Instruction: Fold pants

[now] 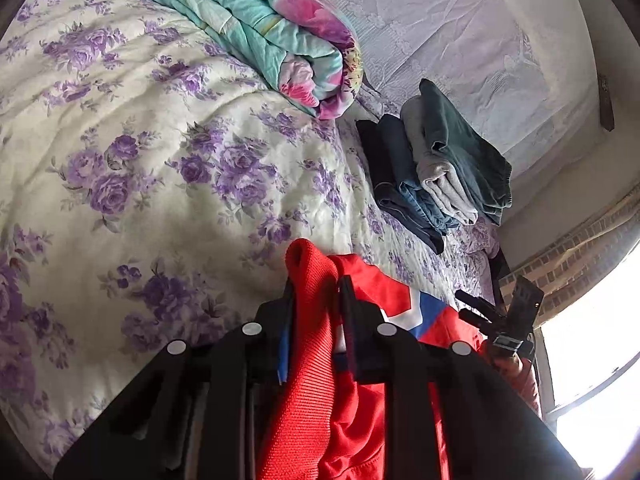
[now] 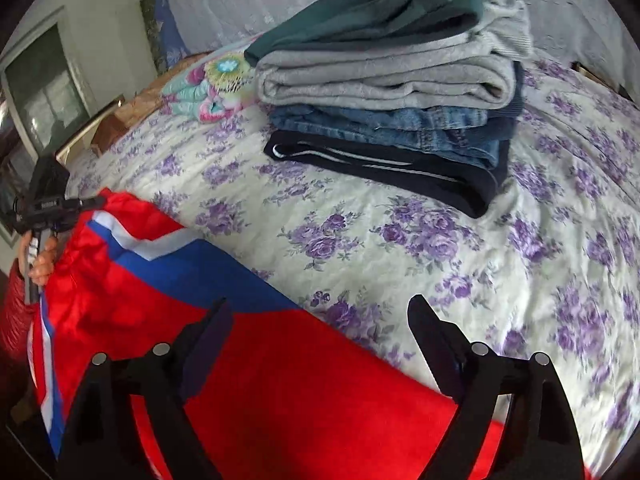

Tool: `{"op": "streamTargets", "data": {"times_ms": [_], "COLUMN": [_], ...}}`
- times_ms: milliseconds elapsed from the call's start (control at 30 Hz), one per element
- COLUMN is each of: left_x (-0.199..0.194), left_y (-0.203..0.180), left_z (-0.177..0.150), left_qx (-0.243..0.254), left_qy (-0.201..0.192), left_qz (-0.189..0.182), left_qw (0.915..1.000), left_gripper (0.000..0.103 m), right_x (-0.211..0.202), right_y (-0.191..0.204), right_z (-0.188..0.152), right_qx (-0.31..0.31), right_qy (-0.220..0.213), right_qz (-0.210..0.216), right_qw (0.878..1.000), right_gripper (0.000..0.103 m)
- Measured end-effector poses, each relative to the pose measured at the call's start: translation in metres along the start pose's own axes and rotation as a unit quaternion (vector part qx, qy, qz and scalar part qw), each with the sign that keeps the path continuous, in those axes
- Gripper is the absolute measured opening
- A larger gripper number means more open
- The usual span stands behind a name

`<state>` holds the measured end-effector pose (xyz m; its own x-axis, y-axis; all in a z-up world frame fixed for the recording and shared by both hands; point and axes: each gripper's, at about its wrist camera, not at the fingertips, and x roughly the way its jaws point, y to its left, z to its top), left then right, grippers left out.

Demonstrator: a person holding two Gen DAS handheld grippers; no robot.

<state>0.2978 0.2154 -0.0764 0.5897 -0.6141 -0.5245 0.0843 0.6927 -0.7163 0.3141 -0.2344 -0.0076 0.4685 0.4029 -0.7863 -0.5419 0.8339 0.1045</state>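
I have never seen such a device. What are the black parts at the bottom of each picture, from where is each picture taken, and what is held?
No robot: a person holds a two-finger gripper in each hand, each with a camera looking along its fingers. In the left view, the left gripper is shut on the red pants. In the right view, the right gripper is open above the same pants, holding nothing. Both look at a bed with a purple-flowered cover. On it lie a stack of folded clothes and a folded quilt.

No lettering can be read anywhere; a small label on the left gripper [image 2: 44, 204] is blurred.
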Motion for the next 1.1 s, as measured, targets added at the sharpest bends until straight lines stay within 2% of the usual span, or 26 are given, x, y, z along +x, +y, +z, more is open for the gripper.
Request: {"op": "streamTargets", "data": {"times_ms": [33, 67, 100, 133, 167, 200, 333, 500, 633, 667, 700, 733, 800, 833, 900, 967, 1000, 1100], "left_x": [0.001, 0.001, 0.001, 0.000, -0.001, -0.002, -0.015, -0.054, -0.096, -0.104, -0.112, -0.120, -0.133, -0.140, -0.150, -0.151, -0.147, -0.135], "left_y": [0.001, 0.002, 0.002, 0.001, -0.001, -0.003, -0.020, -0.049, -0.065, -0.065, -0.063, -0.058, -0.041, -0.032, -0.018, -0.014, -0.016, -0.030], "left_z": [0.000, 0.000, 0.000, 0.000, 0.000, 0.000, -0.003, -0.025, -0.065, -0.075, -0.086, -0.097, -0.119, -0.130, -0.152, -0.167, -0.171, -0.173], "left_qx": [-0.003, -0.004, -0.003, 0.000, 0.004, 0.008, 0.041, 0.086, 0.119, 0.119, 0.111, 0.095, 0.046, 0.015, -0.036, -0.065, -0.073, -0.062], "left_qy": [0.001, 0.002, 0.001, 0.000, -0.001, -0.003, -0.030, -0.070, -0.089, -0.089, -0.086, -0.084, -0.083, -0.087, -0.092, -0.085, -0.081, -0.083], "left_qz": [-0.002, -0.004, -0.005, -0.005, -0.005, -0.006, -0.012, -0.022, -0.015, -0.010, 0.003, 0.017, 0.038, 0.037, -0.001, -0.043, -0.053, -0.035], "left_qw": [1.0000, 1.0000, 1.0000, 1.0000, 1.0000, 0.9999, 0.9986, 0.9936, 0.9887, 0.9889, 0.9901, 0.9918, 0.9948, 0.9954, 0.9951, 0.9933, 0.9927, 0.9940], "left_gripper": [0.019, 0.019, 0.019, 0.019, 0.019, 0.019, 0.014, 0.013, 0.013, 0.016, 0.019, 0.024, 0.049, 0.062, 0.063, 0.064, 0.065, 0.067], "right_x": [0.009, 0.017, 0.023, 0.022, 0.016, 0.009, -0.030, -0.105, -0.154, -0.165, -0.165, -0.169, -0.170, -0.166, -0.155, -0.144, -0.141, -0.145], "right_y": [0.003, 0.005, 0.008, 0.011, 0.015, 0.020, 0.058, 0.101, 0.137, 0.157, 0.157, 0.166, 0.179, 0.184, 0.192, 0.198, 0.197, 0.193], "right_z": [-0.001, -0.004, -0.008, -0.012, -0.014, -0.016, -0.027, -0.052, -0.097, -0.128, -0.128, -0.144, -0.177, -0.191, -0.215, -0.230, -0.233, -0.234], "right_qx": [-0.016, -0.029, -0.038, -0.044, -0.046, -0.044, -0.084, -0.098, -0.102, -0.106, -0.106, -0.106, -0.097, -0.092, -0.094, -0.093, -0.087, -0.073], "right_qy": [0.014, 0.031, 0.040, 0.032, 0.022, 0.018, -0.023, -0.085, -0.120, -0.126, -0.126, -0.128, -0.121, -0.114, -0.099, -0.089, -0.089, -0.106], "right_qz": [0.003, 0.004, -0.009, -0.020, -0.020, -0.018, -0.072, -0.099, -0.100, -0.091, -0.091, -0.085, -0.067, -0.058, -0.060, -0.065, -0.061, -0.051], "right_qw": [1.000, 0.999, 0.998, 0.998, 0.998, 0.999, 0.994, 0.987, 0.982, 0.982, 0.982, 0.982, 0.986, 0.987, 0.989, 0.990, 0.990, 0.990], "right_gripper": [0.077, 0.065, 0.060, 0.051, 0.012, 0.005, 0.003, 0.003, 0.003, 0.003, 0.003, 0.003, 0.003, 0.003, 0.003, 0.003, 0.003, 0.003]}}
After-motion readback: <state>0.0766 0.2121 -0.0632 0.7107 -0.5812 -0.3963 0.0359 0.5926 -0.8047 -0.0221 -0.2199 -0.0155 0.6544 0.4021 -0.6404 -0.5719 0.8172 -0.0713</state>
